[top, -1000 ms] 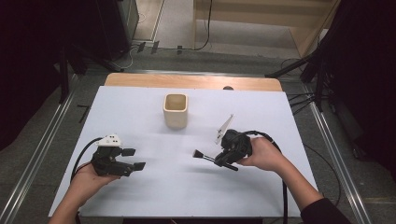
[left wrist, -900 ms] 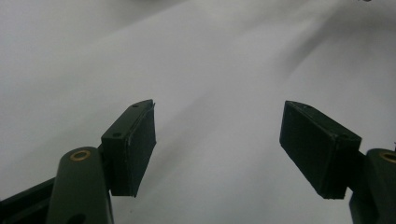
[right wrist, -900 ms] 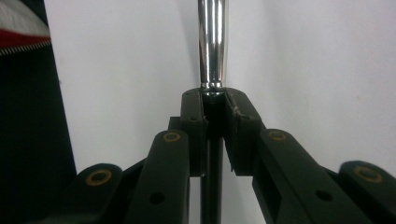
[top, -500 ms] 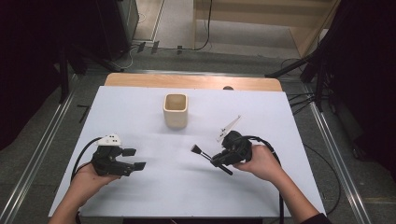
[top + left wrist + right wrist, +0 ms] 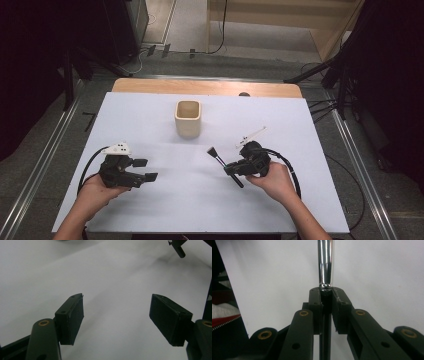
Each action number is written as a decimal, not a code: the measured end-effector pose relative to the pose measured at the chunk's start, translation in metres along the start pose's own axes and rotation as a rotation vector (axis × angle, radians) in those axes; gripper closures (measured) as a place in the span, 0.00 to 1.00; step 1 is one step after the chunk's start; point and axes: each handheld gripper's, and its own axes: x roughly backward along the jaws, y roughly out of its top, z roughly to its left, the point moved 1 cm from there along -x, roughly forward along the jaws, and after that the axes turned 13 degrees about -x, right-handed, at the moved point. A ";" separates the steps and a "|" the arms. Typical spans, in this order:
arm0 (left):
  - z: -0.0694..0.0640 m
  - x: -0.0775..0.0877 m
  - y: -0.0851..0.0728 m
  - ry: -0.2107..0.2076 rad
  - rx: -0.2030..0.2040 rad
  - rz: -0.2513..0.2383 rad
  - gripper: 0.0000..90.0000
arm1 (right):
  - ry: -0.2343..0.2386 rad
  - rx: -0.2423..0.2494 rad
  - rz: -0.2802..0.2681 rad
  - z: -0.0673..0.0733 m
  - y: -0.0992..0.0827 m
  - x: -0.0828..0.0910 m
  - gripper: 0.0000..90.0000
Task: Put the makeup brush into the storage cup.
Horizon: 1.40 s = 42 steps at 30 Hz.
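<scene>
While clamped, brush [image 5: 218, 158] bristles up-left.

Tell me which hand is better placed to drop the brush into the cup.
Right. The right gripper is already shut on the brush, its bristles toward the cup. The left gripper is open on nothing, farther from the brush.

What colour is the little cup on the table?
The cup is cream-beige, clearest in the high view.
</scene>
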 end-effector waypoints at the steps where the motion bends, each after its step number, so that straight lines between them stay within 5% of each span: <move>1: 0.000 0.000 0.000 0.000 0.000 0.000 0.32 | 0.000 0.000 0.000 0.000 0.000 0.000 0.89; 13: 0.000 -0.004 0.010 -0.043 0.048 -0.048 0.34 | -0.010 -0.099 -0.148 0.001 -0.007 -0.002 0.89; 33: -0.004 -0.020 0.028 -0.070 0.062 -0.042 0.34 | 0.005 -0.208 -0.230 0.008 -0.009 0.001 0.89; 42: -0.006 -0.023 0.042 -0.041 0.063 -0.061 0.34 | -0.086 -0.193 -0.262 0.023 -0.010 0.000 0.89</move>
